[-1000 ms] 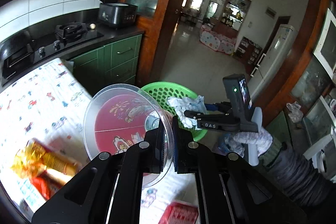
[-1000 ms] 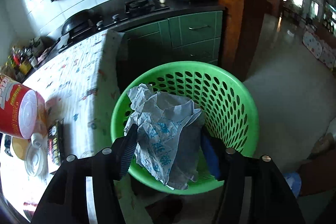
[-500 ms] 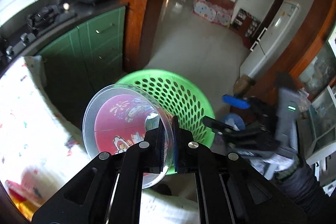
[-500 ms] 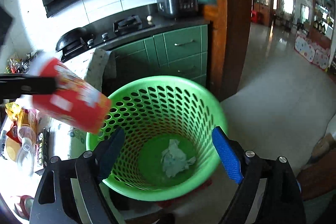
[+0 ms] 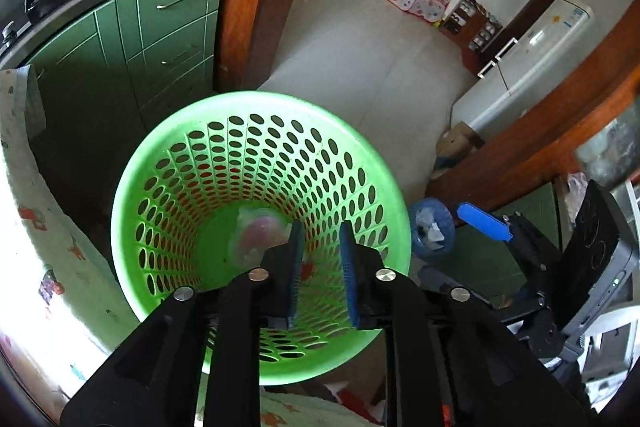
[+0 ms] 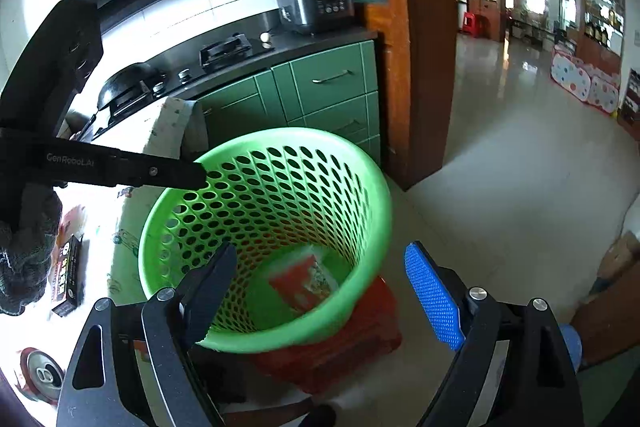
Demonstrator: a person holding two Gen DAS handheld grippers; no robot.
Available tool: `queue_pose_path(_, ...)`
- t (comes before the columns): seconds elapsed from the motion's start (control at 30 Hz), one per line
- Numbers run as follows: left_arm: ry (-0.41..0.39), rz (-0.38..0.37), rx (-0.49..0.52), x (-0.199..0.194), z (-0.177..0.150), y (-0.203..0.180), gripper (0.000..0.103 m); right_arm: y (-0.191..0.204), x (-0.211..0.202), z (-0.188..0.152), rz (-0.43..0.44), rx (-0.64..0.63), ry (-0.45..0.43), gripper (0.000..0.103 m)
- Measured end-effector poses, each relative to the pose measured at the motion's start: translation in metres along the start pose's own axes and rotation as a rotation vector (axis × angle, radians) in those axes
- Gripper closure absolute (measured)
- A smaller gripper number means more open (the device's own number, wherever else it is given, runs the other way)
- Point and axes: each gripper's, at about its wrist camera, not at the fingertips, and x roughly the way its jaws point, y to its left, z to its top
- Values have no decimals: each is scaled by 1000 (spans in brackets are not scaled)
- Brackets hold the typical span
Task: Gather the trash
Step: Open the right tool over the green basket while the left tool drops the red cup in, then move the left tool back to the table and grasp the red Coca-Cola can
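Left gripper (image 5: 319, 231) jaws just parted w/ nothing between, right gripper (image 6: 320, 269) wide & empty, red cup (image 6: 306, 281) now lying in green basket (image 6: 376, 187) bottom; left to collect: can (image 6: 40, 373), dark packet (image 6: 68, 275) on table (image 6: 120, 223).

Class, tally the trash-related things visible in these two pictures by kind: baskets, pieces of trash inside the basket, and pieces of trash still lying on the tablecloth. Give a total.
Green perforated plastic baskets: 1
Trash inside it, the red printed noodle cup: 1
Trash on the patterned tablecloth, the dark flat packet and the crushed red drink can: 2
Total: 4
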Motion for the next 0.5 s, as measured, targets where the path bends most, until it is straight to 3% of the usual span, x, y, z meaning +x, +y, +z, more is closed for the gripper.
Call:
queue_pose_path(0.2,-11,40,-11,-16,-11,2,75,1,-13,-8,19,-2,1,20)
queue_pose_path(0.33,-55,59,-8,-48,-28,3,74,15,-27,-13,25,-17,-12,18)
queue_pose_path(0.5,-130,80,18,-90,-59,-3,64,38,-48,-19,45,-42,-21,17)
